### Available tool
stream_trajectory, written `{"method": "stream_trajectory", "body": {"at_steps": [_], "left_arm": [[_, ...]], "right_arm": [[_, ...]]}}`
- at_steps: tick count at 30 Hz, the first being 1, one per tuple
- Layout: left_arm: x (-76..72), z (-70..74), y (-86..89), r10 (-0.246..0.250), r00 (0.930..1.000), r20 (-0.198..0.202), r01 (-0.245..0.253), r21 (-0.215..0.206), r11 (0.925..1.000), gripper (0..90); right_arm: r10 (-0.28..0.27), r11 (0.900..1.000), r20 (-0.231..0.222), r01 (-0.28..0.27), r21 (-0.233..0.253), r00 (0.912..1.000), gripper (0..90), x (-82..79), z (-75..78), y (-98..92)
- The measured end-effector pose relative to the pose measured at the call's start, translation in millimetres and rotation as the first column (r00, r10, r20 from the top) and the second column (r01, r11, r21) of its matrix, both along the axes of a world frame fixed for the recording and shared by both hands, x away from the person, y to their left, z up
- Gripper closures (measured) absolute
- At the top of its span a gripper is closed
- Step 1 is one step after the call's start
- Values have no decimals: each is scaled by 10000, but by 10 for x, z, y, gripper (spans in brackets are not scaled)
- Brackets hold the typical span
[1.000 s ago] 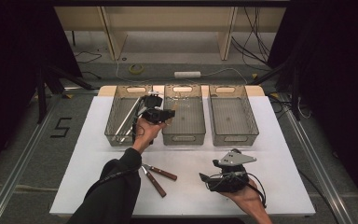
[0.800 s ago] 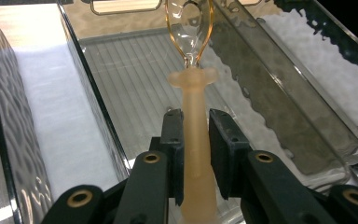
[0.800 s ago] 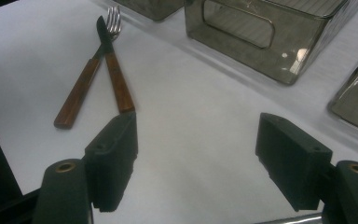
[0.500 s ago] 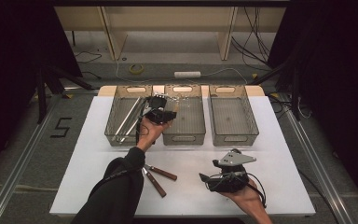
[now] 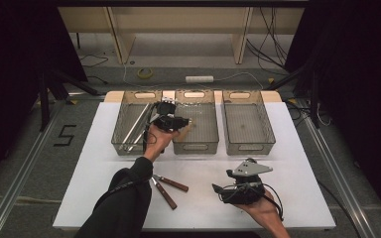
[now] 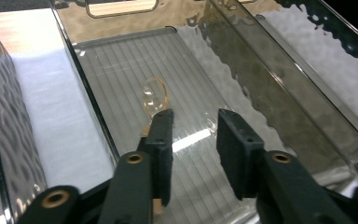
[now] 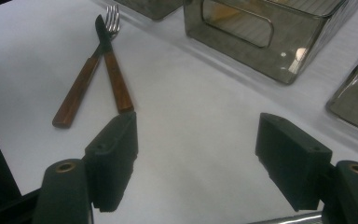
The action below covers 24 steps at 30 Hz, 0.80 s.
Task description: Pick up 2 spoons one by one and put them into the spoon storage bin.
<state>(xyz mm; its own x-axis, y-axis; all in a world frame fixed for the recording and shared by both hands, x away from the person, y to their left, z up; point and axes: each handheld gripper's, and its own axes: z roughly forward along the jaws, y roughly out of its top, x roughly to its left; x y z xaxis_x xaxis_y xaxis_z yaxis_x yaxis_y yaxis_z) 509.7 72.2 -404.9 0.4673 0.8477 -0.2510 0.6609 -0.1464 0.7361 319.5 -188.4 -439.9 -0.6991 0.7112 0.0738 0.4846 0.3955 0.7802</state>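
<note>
A translucent amber spoon (image 6: 154, 95) lies on the ribbed floor of the middle smoked bin (image 5: 195, 147). My left gripper (image 6: 193, 135) hangs over it, open, with its left jaw above the spoon's handle; in the high view this left gripper (image 5: 181, 122) sits at the bin's left wall. A wooden-handled knife (image 7: 114, 74) and fork (image 7: 81, 91) lie crossed on the white table (image 5: 94, 168). My right gripper (image 7: 196, 154) is wide open and holds nothing, low over the table at the front right (image 5: 221, 192), pointing toward the cutlery (image 5: 166, 187).
Three smoked plastic bins stand in a row at the back. The left bin (image 5: 121, 144) holds long pale utensils (image 5: 138, 124). The right bin (image 5: 248, 146) looks bare inside. A cable trails from the right gripper near the table's front edge.
My left gripper has drifted slightly right and lower over the middle bin. The right gripper and the cutlery on the table have stayed put.
</note>
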Motion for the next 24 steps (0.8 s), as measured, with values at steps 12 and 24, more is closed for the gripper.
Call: {"method": "stream_trajectory", "body": {"at_steps": [12, 24], "left_arm": [[-397, 142, 282, -603, 9982, -3, 603, -21, 9982, 384], [-890, 37, 617, -823, 9958, 408, 827, -87, 9965, 324]], "right_arm": [[-82, 10000, -84, 82, 54, 9999, 350, 8, -2, -19], [-212, 9994, -453, 199, -294, 9987, 514, 38, -36, -55]]}}
